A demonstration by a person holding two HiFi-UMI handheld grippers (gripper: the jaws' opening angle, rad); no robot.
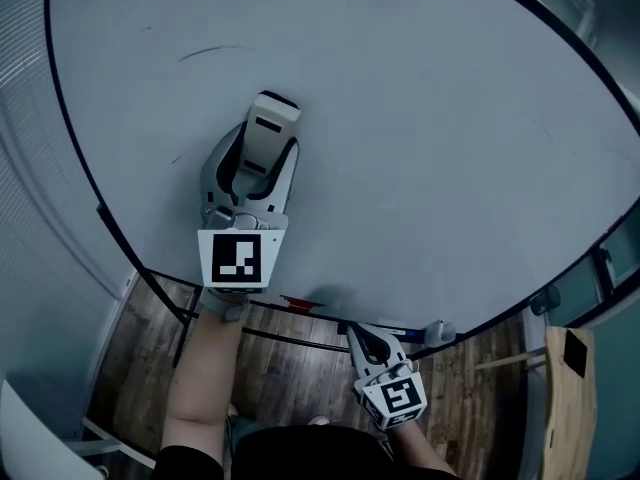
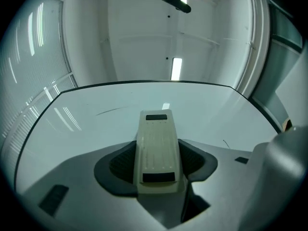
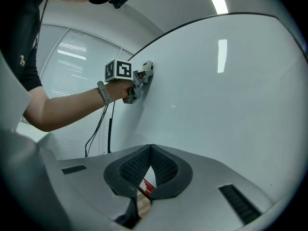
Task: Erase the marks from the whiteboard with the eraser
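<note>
Head view: erasing is in progress, most of the board is clean, and faint strokes remain.
The left tool (image 1: 262, 146) is closed on the eraser (image 1: 272, 118), one jaw on each long side, and presses it flat against the whiteboard (image 1: 430, 148) left of centre. The surface near and right of the eraser shows no marks. A thin curved stroke (image 1: 212, 52) lies beyond the eraser, to the far left. In the left gripper view, a short tick (image 2: 225, 142) sits to the eraser's right. The right tool (image 1: 368, 340) hangs low at the board's near edge with its jaw tips together and nothing between them. Judgement: the task is largely complete, with those two marks left to erase.
</note>
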